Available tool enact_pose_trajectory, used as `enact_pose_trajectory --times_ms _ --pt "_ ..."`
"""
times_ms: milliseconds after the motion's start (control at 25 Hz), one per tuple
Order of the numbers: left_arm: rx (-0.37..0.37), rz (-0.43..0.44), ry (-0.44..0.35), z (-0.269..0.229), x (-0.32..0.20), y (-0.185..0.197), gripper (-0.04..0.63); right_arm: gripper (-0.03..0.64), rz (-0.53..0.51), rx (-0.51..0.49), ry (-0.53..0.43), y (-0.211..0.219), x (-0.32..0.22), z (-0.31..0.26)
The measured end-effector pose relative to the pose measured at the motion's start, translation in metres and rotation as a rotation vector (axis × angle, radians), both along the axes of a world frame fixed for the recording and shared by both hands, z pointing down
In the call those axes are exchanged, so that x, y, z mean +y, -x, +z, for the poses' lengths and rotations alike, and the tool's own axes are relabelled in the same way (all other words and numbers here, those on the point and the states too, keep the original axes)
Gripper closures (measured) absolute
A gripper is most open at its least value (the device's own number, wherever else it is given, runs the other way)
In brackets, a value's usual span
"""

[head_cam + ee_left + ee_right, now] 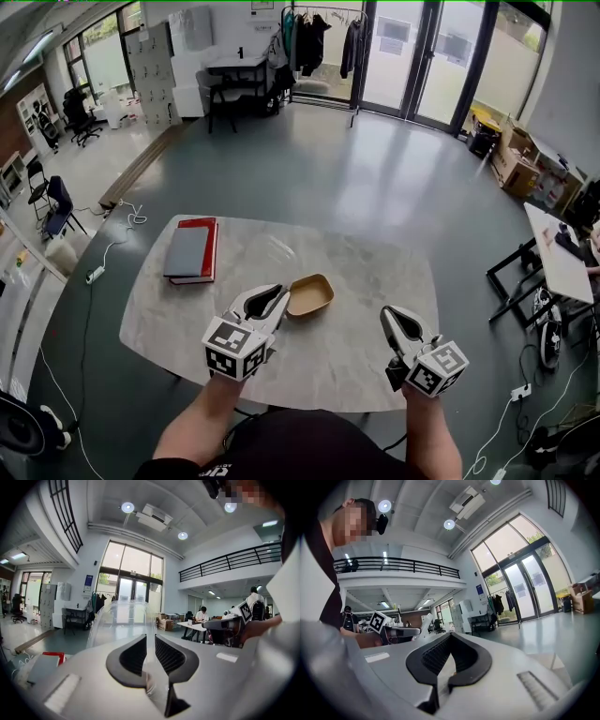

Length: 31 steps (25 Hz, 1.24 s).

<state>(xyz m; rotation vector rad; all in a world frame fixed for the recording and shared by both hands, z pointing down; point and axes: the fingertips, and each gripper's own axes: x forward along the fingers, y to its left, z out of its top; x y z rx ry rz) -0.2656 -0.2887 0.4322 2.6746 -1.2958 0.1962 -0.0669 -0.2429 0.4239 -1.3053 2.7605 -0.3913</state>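
The left gripper view shows the left gripper point(150, 641) pinching the bottom edge of a clear rounded plastic lid point(121, 620). Its two black jaws are almost together, with just the thin plastic between them. The lid stands up in front of the jaws like a little see-through dome. In the head view the left gripper point(274, 298) is over the middle of the pale stone-look table point(366, 267), and its tip is just beside a brown oval paper tray point(311, 295). The lid is too see-through to make out from up there. The right gripper point(394, 321) is held over the right part of the table, well apart from the tray. The right gripper view shows the right gripper point(447, 638) with its jaws pressed together at the tips and nothing between them. At the left end of the table lies a grey book point(187, 251) on top of a red book point(210, 246). They are apart from both grippers. The person's arms come in from the bottom of the head view.
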Motion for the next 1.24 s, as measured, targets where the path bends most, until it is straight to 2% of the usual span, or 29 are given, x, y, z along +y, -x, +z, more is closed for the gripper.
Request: enact_pose_trajectory --times_ms 240,600,1240 --pt "0.013 0.003 -0.003 -0.001 -0.004 -0.015 0.538 0.604 0.008 0.032 -0.008 -0.016 0.005 0.004" --pt "0.018 0.023 -0.005 -0.003 -0.006 -0.038 0.538 0.604 0.025 0.028 -0.005 -0.037 0.008 0.004" --pt "0.005 0.023 -0.008 -0.003 -0.006 -0.041 0.537 0.604 0.040 0.006 0.002 -0.043 0.006 0.010"
